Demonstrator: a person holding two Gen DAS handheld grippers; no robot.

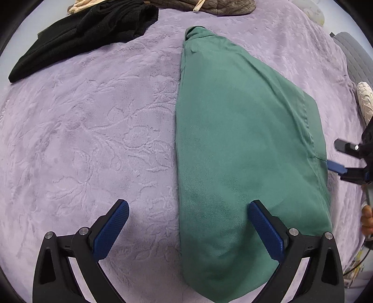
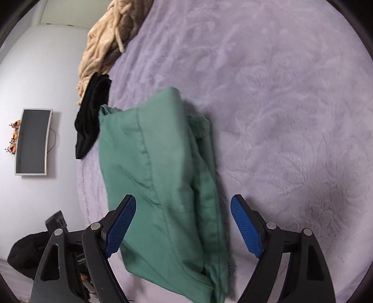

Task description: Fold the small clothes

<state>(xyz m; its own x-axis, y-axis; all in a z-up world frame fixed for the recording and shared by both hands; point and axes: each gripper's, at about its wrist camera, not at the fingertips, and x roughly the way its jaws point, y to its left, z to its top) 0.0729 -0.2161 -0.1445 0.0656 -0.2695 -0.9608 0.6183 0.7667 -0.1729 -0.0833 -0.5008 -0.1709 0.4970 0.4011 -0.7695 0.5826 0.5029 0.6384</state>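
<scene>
A green garment (image 1: 244,139) lies folded into a long, narrow shape on the lilac embossed bedspread (image 1: 81,128). My left gripper (image 1: 190,221) hangs open above the garment's left edge near its close end, with one pad over the cloth and the other over bare bedspread. In the right wrist view the same green garment (image 2: 163,174) runs between the wide-open pads of my right gripper (image 2: 183,205), and neither pad presses on it. The right gripper (image 1: 338,156) also shows at the garment's right edge in the left wrist view.
A black garment (image 1: 88,35) (image 2: 92,116) lies at the far left of the bed. Beside it sit a beige knitted blanket (image 2: 105,42) and a brown-grey cloth (image 1: 209,5). A person's hand (image 1: 367,219) shows at the right edge. A grey panel (image 2: 32,142) hangs on the wall.
</scene>
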